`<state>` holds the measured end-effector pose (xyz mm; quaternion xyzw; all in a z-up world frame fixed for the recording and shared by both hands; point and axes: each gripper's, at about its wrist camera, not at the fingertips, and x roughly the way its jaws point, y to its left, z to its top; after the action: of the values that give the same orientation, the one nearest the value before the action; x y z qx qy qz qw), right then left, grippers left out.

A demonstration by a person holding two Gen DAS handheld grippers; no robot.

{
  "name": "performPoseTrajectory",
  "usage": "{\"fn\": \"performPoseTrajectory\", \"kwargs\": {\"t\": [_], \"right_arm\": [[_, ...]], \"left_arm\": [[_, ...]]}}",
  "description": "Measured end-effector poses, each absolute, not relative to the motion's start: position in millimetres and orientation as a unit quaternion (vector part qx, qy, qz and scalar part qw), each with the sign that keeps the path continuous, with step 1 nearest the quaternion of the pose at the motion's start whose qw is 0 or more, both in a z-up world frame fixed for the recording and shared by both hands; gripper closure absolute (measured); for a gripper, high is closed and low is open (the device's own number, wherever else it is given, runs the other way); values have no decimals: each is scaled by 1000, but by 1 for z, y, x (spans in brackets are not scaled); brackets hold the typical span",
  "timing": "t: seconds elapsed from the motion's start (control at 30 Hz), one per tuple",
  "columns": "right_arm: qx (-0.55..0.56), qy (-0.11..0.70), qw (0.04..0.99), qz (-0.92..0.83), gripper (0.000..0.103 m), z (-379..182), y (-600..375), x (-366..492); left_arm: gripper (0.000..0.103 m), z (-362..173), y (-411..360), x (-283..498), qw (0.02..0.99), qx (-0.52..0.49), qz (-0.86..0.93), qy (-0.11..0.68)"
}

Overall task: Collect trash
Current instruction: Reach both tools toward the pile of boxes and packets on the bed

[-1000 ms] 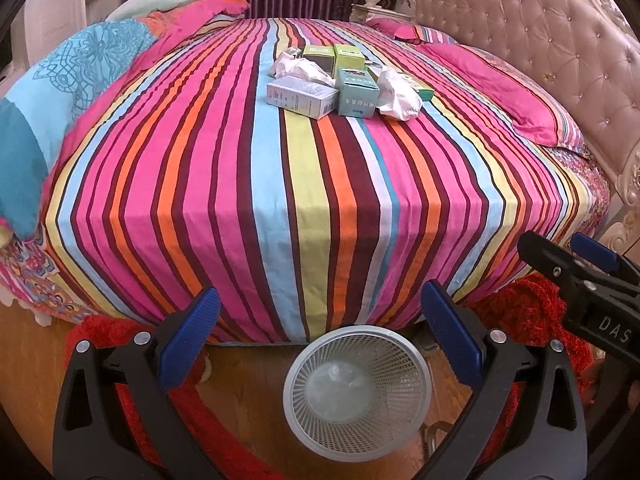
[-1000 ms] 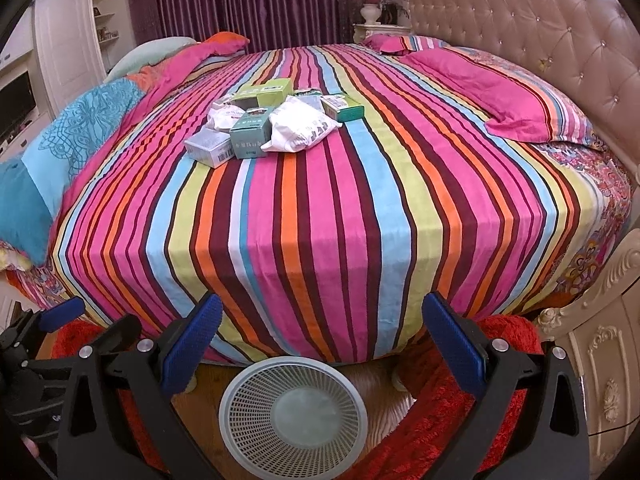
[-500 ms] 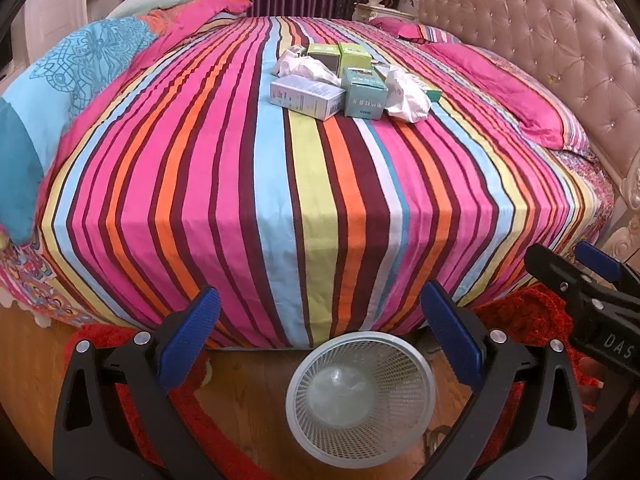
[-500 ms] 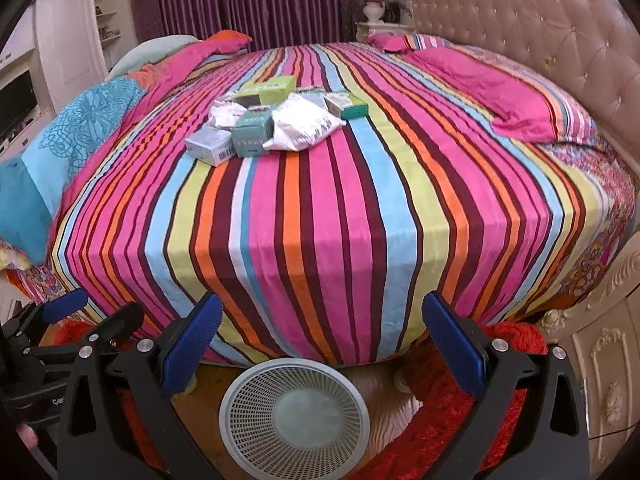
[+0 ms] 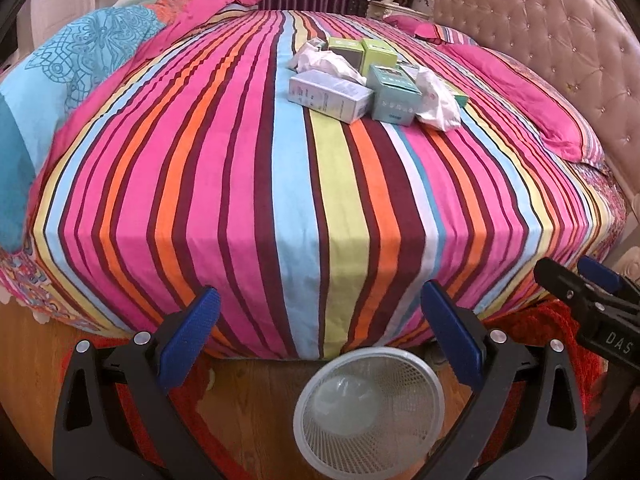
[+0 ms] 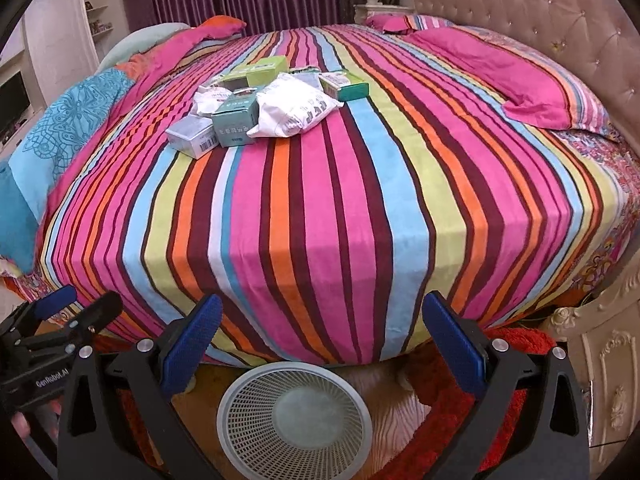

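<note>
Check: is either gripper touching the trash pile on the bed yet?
Apart. Both wrist views show the left gripper and right gripper open over the basket, with striped bedspread between them and the trash pile.

Lighting and picture quality: bright, even indoor light, strong fisheye warp.

Striped bedspread (image 5: 304,184) evenly lit and saturated, shadows soft; vertical front face slightly darker than top. Straight stripes bow outward toward frame edges; black vignette fills corners of both views. Tufted headboard (image 6: 540,20) mildly washed out. Centre sharp; left-view rim softens; small box print unreadable.
</note>
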<state>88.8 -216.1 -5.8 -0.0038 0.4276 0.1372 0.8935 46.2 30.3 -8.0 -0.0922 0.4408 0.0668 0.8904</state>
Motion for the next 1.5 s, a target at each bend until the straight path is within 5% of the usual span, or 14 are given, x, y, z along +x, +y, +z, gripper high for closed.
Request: {"fn": "performPoseTrajectory", "kwargs": {"t": [0.77, 1.5], "right_arm": [[27, 419, 892, 169, 7, 14, -188, 225], [-27, 415, 895, 160, 8, -6, -147, 263]], "left_arm": [[6, 14, 80, 209, 887, -160, 89, 423], [6, -16, 79, 299, 830, -184, 148, 506]]}}
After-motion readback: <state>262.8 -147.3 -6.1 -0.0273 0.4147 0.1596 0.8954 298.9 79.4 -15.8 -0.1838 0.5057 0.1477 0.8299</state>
